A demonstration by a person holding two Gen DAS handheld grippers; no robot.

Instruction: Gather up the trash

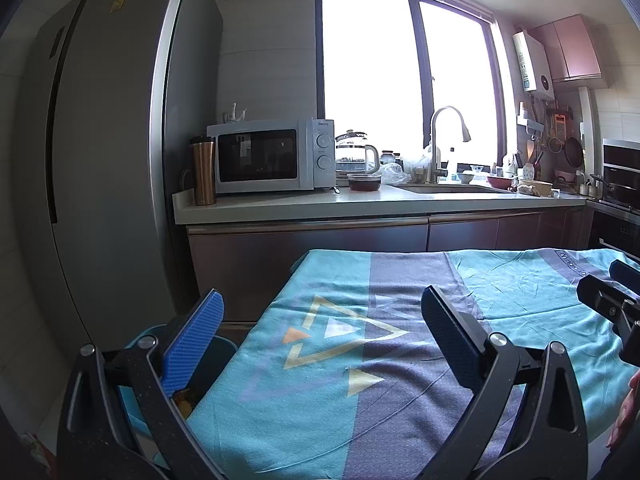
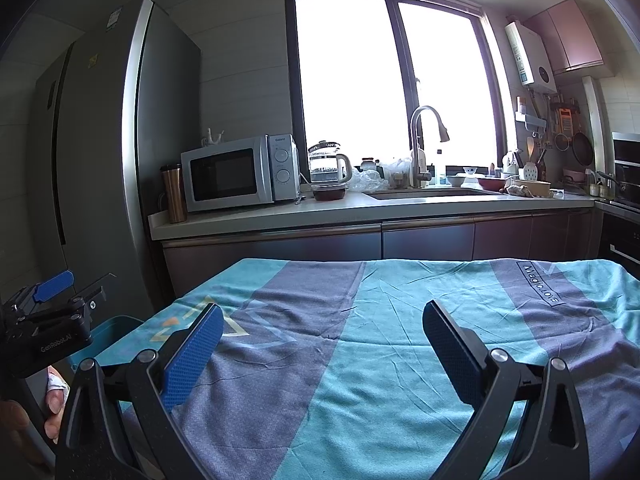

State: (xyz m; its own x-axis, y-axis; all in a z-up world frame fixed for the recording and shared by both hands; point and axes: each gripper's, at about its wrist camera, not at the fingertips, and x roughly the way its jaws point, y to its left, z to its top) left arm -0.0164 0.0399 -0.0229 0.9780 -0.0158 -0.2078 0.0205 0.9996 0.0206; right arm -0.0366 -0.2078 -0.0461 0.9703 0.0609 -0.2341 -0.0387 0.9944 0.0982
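Observation:
A table under a teal and purple cloth [image 1: 360, 360] fills the foreground in both views [image 2: 380, 340]. No trash lies on the cloth. A blue bin [image 1: 222, 350] stands at the table's left edge, with some brownish trash [image 1: 185, 398] inside; its rim also shows in the right wrist view [image 2: 116, 330]. My left gripper [image 1: 322, 312] is open and empty over the cloth's left part, its left finger above the bin. My right gripper [image 2: 323, 322] is open and empty over the cloth's middle. Each gripper shows at the edge of the other's view.
A kitchen counter [image 1: 360, 204] runs behind the table with a microwave [image 1: 272, 156], a copper tumbler [image 1: 204, 170], a glass kettle [image 1: 356, 154], a sink and faucet [image 1: 440, 144]. A tall grey fridge [image 1: 108, 140] stands at the left. An oven [image 1: 620, 184] is at the right.

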